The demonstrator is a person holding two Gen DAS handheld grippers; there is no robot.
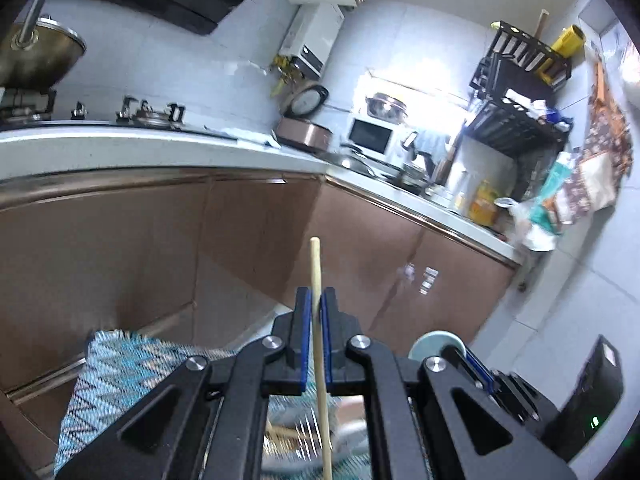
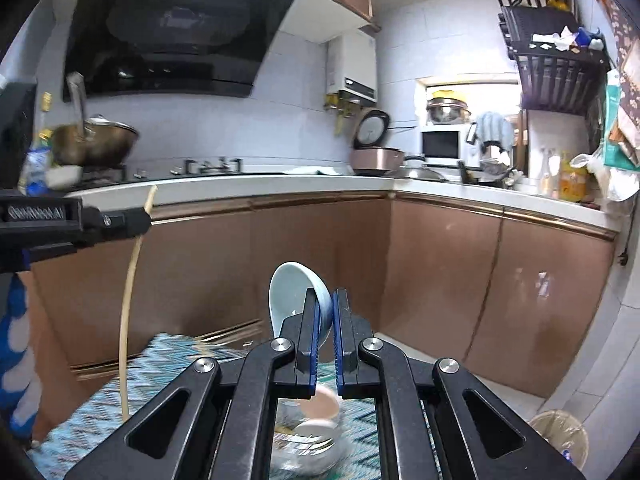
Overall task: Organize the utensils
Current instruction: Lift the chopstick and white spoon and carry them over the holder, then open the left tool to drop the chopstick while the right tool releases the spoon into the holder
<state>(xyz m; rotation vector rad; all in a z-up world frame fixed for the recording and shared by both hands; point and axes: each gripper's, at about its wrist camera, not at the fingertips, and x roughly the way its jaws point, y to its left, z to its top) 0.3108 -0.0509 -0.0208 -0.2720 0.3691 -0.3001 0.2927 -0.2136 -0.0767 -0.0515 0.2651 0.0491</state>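
Black linkage arms with blue-padded fingers are filling the lower part of both wrist views.

Left gripper [image 1: 319, 304]: its jaws are closing on a single pale wooden chopstick [image 1: 318, 320]. The stick is running nearly upright between the blue pads, its upper end standing above the fingertips and its lower length passing down behind the linkage. In the right wrist view the same chopstick [image 2: 130, 312] is hanging from the left gripper [image 2: 140, 220] at the left edge, its lower end reaching down over the patterned cloth [image 2: 100, 412].

Right gripper [image 2: 326, 312]: its jaws are pinching the rim of a pale blue bowl [image 2: 290, 300]. The bowl is tilting on its side, its hollow facing left, most of its body lying to the left of and above the fingertips. In the left wrist view only a pale rim of this bowl [image 1: 436, 344] is showing, beside the right gripper [image 1: 480, 372] at lower right.

Below the right gripper, a stack of bowls [image 2: 316, 432], the topmost pinkish inside, is sitting on the teal zigzag cloth; it is motion-blurred.

Below the left gripper, a blurred dish with what may be utensils [image 1: 296, 436] is lying on the same cloth [image 1: 120, 372].

Brown cabinet fronts [image 2: 440, 280] and a white countertop [image 2: 280, 184] are standing behind.
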